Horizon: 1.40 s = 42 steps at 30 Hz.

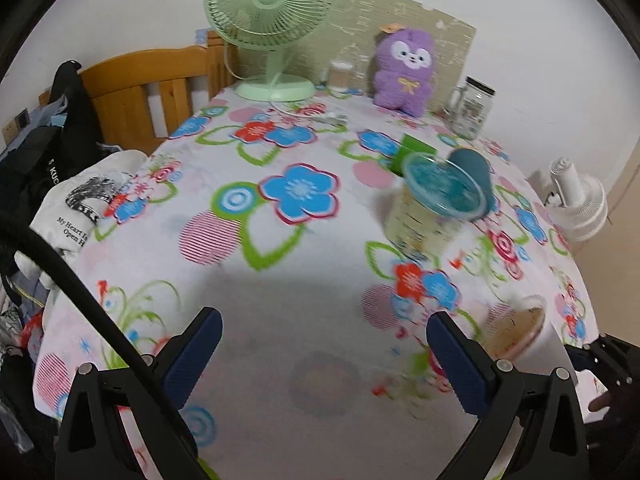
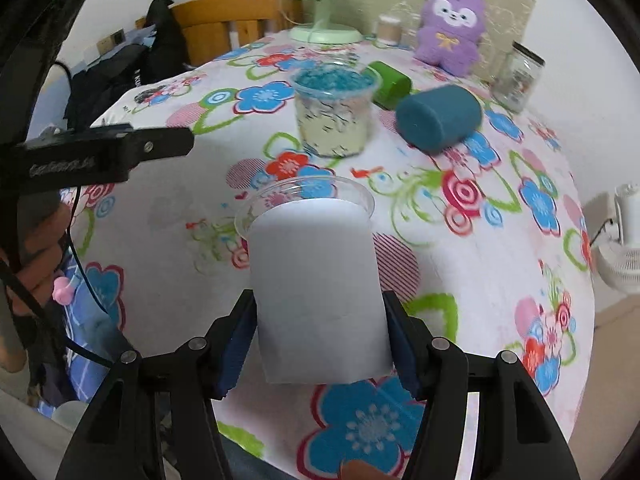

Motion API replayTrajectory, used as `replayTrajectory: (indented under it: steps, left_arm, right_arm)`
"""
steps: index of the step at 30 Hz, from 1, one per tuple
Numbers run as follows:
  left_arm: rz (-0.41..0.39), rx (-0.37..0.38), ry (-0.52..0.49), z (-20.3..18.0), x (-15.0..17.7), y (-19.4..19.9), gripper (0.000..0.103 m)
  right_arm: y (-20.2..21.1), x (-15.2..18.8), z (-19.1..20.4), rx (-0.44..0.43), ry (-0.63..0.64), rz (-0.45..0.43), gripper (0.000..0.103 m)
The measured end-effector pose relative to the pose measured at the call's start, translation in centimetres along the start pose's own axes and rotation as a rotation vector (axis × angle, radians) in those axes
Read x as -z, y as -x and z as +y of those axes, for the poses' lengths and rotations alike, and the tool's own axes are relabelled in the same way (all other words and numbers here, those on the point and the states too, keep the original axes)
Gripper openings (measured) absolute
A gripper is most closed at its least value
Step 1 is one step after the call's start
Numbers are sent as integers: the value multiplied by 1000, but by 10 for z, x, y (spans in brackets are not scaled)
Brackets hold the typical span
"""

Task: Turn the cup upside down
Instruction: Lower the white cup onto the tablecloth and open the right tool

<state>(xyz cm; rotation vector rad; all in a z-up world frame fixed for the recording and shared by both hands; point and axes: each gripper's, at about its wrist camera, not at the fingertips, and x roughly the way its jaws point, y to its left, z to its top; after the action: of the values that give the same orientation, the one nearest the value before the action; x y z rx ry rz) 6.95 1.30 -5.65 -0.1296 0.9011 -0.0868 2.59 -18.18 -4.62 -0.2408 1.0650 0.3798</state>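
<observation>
A clear plastic cup with a white paper sleeve is clamped between the blue pads of my right gripper, mouth pointing away from the camera, above the flowered tablecloth. The same cup shows in the left wrist view at the lower right, its mouth facing the camera. My left gripper is open and empty over the near part of the table, left of the cup.
A clear cup with blue filling stands mid-table. A teal cup and a green cup lie on their sides behind it. A green fan, purple plush toy and glass jar stand at the back. Clothes lie left.
</observation>
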Motion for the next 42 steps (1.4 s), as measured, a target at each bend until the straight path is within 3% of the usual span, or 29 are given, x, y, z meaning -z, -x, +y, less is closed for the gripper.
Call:
replayTrajectory:
  steps: [5,9,14,18,25,31,42]
  left_arm:
    - [3,0,-26,-18,5,5,103]
    - [3,3,-33,-26,6,10,103]
    - [2,11,-37,-31,4,16,103]
    - [6,38,-22,-41,3,27,103]
    - [20,111,42,-75,16,37,103]
    - [33,119,38,-112,23,32,103]
    - [80,79,31,-151,30,6,103]
  right_arm:
    - [4,6,-6,-18,-20,-26,66]
    - [13,9,-8,-17,-13,-50,77]
    - [34,11,-18,-77,-51,-86,77]
    - [57,18,-37,-105,-100,-125,77]
    - [98,46,-90,-65,-201,-204,77]
    - [104,76,-129,-40,-276,-202,77]
    - [89,108,-166,-43,-334,-178,77]
